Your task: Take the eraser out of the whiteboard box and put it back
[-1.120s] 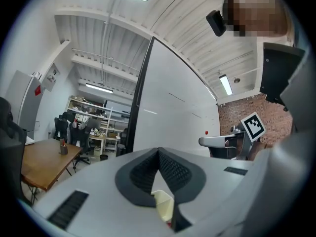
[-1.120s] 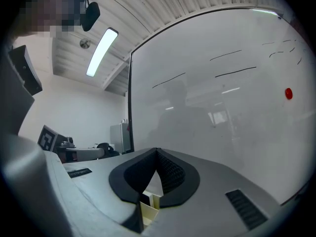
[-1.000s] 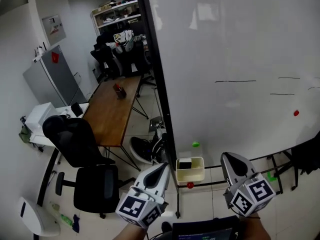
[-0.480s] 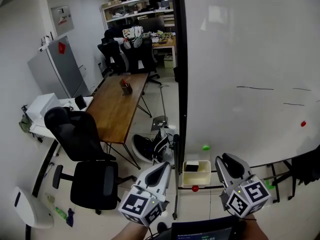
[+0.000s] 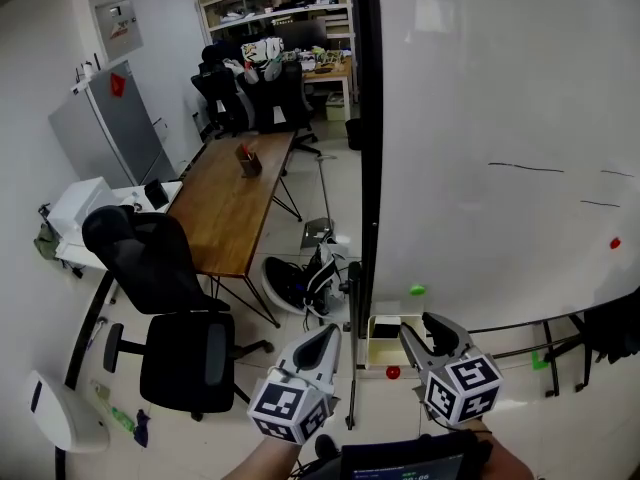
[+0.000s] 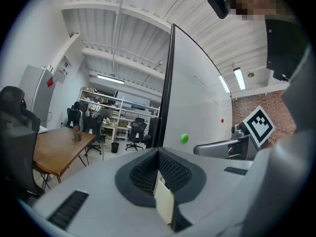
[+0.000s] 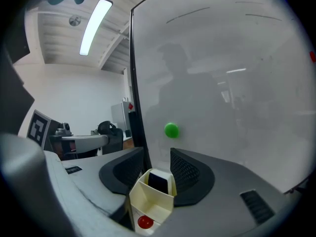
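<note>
Eraser point(image 7: 158, 181) sits in whiteboard box point(image 7: 139, 200), twelve o'clock from your right gripper point(image 5: 426, 329); its jaws have just been opening, nothing gripped; left gripper point(image 5: 326, 336) closed; removal and return remain

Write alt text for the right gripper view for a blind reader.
The right gripper, its empty jaws just opened apart, points at a cream box on the whiteboard. A black eraser stands in the box; a green magnet sits above.
</note>
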The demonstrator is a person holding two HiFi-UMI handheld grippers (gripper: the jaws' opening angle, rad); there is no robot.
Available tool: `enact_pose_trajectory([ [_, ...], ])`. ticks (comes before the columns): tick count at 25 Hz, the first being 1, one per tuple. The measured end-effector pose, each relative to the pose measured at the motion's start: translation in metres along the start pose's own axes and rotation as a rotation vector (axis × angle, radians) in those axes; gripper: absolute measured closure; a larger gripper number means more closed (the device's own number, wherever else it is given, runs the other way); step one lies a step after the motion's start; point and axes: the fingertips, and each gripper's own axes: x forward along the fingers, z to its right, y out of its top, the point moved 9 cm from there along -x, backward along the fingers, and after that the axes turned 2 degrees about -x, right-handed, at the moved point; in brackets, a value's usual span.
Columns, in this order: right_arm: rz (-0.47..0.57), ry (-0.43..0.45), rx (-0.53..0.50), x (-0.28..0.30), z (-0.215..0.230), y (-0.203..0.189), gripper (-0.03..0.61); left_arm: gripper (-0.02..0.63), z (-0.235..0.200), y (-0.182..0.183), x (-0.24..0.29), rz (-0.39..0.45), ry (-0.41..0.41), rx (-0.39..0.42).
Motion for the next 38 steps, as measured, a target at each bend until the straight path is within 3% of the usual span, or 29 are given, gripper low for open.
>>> enact_pose_trajectory([
  [9, -0.132, -0.062, 0.045, 0.062, 0.001, -0.043, 0.323, 0.589, -0.032, -0.042, 0.03, -0.093, -0.005, -0.04],
  [18, -0.201, -0.105, 0.039, 0.091, 0.0, -0.057, 0.314, 0.589, -0.048, -0.062, 0.05, -0.143, -0.039, -0.054],
  [20, -0.238, -0.118, 0.029, 0.097, -0.007, -0.059, 0.282, 0.589, -0.051, -0.062, 0.048, -0.146, -0.05, -0.068],
  [28, -0.324, -0.182, -0.04, 0.107, -0.008, -0.065, 0.295, 0.588, -0.055, -0.065, 0.054, -0.14, -0.06, -0.081],
  [38, -0.327, -0.19, -0.055, 0.107, -0.01, -0.064, 0.318, 0.589, -0.058, -0.064, 0.05, -0.135, -0.071, -0.088],
])
